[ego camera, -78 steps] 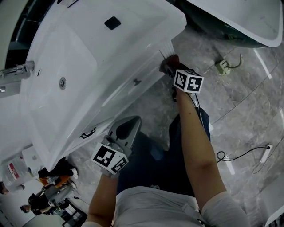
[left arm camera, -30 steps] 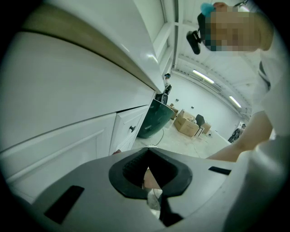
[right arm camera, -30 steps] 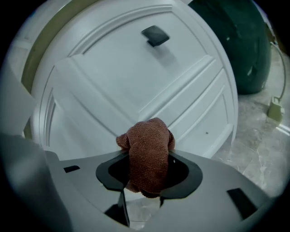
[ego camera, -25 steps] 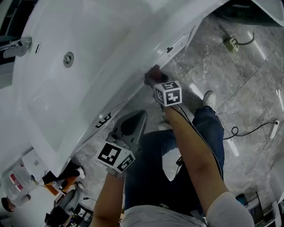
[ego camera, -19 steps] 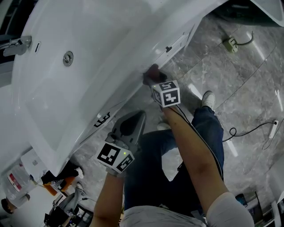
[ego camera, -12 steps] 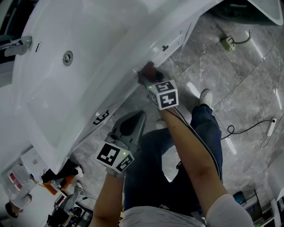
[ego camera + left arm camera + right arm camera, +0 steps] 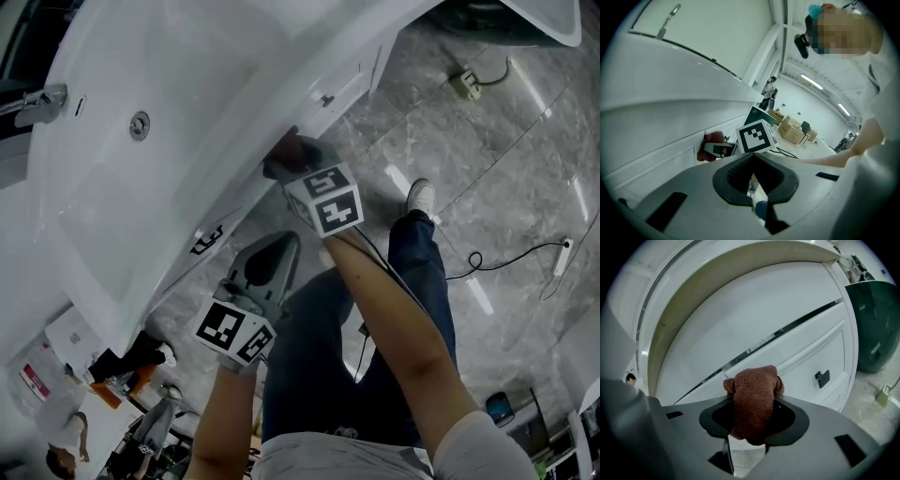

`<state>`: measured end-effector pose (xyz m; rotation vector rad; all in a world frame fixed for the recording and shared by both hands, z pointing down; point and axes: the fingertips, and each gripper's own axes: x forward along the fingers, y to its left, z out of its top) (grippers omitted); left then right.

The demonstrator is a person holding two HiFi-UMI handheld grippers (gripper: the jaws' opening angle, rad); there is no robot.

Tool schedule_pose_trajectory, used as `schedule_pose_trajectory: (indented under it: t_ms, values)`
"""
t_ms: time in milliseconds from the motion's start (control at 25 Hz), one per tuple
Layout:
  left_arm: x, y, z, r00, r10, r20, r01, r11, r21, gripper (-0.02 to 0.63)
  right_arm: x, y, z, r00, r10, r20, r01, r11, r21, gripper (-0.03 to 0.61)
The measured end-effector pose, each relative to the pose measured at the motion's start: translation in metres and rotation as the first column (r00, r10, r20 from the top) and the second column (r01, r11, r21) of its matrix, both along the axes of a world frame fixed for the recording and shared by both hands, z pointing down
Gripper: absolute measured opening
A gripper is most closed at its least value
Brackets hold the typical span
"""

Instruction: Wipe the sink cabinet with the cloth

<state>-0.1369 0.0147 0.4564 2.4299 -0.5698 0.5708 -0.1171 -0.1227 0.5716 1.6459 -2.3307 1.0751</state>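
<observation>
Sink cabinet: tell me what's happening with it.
A person works on it with a gripper in each hand. The right gripper is shut on a brown cloth, held against the white sink cabinet front just below the sink rim. The left gripper hangs apart from the cabinet, shut and empty.

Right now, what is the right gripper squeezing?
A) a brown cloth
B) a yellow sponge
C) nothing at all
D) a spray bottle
A: the right gripper view shows the right gripper with its jaws shut on a bunched brown cloth, facing the white sink cabinet.
</observation>
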Motion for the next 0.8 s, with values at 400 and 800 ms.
schedule_pose_trajectory:
  t_ms: [400, 800]
  values:
    - [0.025, -0.009, -0.013, 0.999, -0.045, 0.018, 0.045, 0.999, -0.009, 0.011, 0.021, 0.006, -0.001, 0.993, -0.105, 0.062, 0.108, 0.993, -0.048, 0.175]
    - [0.057, -0.006, -0.013, 0.995, -0.091, 0.029, 0.091, 0.996, -0.018, 0.011, 0.052, -0.003, -0.007, 0.992, -0.123, 0.024, 0.124, 0.991, -0.045, 0.175]
